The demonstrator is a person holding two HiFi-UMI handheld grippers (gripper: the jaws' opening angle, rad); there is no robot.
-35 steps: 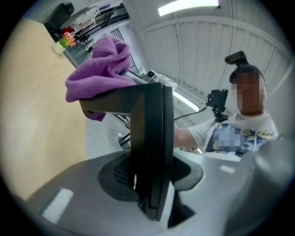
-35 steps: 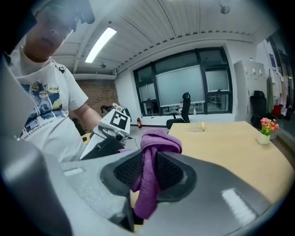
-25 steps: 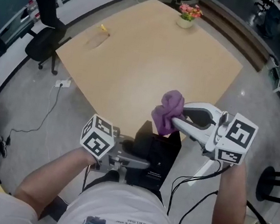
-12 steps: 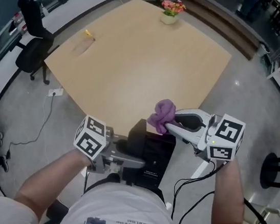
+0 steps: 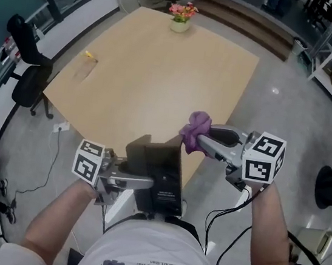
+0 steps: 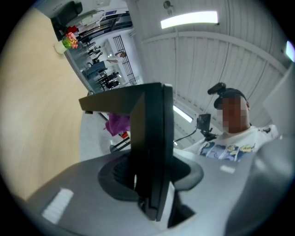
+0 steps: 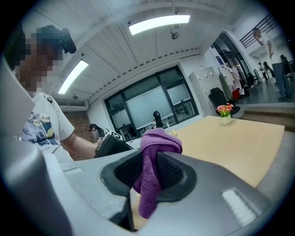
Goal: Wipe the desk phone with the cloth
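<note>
While the desk phone [image 5: 166,178] is clamped by the left gripper [image 5: 143,184], the cloth [image 5: 196,126] pinched by the right gripper [image 5: 202,137] is held beside it, wiping contact likely needed next.

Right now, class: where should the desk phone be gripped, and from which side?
By its thin left edge, from the left, as the left gripper does: the desk phone is a flat slab, so jaws span its thickness and its broad face stays free for the cloth.

office, swivel chair [image 5: 27,79], wide wooden table [image 5: 155,78], glazed partitions [image 7: 156,103]
</note>
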